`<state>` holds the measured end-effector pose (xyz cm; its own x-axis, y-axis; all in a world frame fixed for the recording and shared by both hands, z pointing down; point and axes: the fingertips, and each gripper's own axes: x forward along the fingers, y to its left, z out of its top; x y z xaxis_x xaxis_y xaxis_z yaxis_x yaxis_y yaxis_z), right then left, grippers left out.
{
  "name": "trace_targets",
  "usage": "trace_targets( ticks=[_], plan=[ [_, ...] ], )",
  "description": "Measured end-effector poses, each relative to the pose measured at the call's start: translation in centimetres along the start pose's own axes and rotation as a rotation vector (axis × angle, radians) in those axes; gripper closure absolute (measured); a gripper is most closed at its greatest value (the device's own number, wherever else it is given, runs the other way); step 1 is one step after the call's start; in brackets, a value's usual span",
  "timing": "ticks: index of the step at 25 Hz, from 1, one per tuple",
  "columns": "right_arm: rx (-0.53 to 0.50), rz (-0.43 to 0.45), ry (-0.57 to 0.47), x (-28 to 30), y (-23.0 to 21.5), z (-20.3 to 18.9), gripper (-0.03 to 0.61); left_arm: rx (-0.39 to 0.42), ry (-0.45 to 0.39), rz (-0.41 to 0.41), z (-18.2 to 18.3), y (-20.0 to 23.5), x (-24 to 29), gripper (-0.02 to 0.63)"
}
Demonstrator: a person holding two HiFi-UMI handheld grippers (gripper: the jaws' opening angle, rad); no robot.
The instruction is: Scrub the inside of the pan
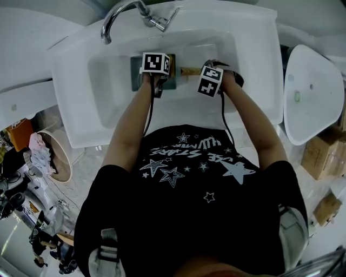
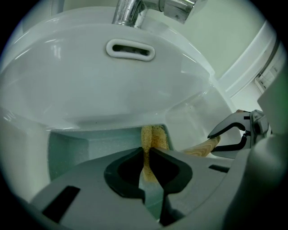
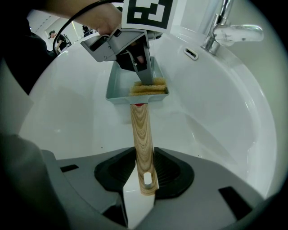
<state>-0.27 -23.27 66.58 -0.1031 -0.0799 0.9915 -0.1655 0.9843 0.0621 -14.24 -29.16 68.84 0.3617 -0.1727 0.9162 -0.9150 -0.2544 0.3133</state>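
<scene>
A rectangular teal pan (image 3: 121, 83) with a wooden handle (image 3: 141, 134) lies in the white sink (image 1: 254, 59). My right gripper (image 3: 143, 173) is shut on the handle's end, pointing down. My left gripper (image 2: 147, 168) is shut on a yellow sponge (image 2: 152, 139), which rests inside the pan (image 2: 90, 146) against the wall nearest the handle. In the right gripper view the sponge (image 3: 148, 86) sits at the pan's near end under the left gripper (image 3: 144, 74). From the head view both grippers (image 1: 157, 67) (image 1: 212, 80) hang over the basin, hiding most of the pan (image 1: 136, 73).
The faucet (image 1: 127, 13) rises at the sink's back rim, with an overflow slot (image 2: 130, 49) below it. A second white basin (image 1: 311, 92) lies to the right, cardboard boxes (image 1: 323, 154) beside it. Clutter and a round bin (image 1: 54, 157) stand at the left.
</scene>
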Motion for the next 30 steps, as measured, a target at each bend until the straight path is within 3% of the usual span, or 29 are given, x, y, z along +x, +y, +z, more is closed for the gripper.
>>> trace_targets(
  ticks=[8, 18, 30],
  plan=[
    [0.004, 0.000, -0.002, 0.0, 0.0, 0.0, 0.456, -0.006, 0.022, 0.034, -0.3, 1.1, 0.0, 0.566],
    [0.006, -0.003, 0.002, 0.0, 0.0, 0.1, 0.454, -0.063, 0.047, 0.127, -1.4, 7.1, -2.0, 0.567],
    [0.006, -0.004, 0.005, 0.0, 0.0, 0.1, 0.456, 0.074, 0.094, 0.273, -1.8, 10.1, -2.6, 0.566]
  ],
)
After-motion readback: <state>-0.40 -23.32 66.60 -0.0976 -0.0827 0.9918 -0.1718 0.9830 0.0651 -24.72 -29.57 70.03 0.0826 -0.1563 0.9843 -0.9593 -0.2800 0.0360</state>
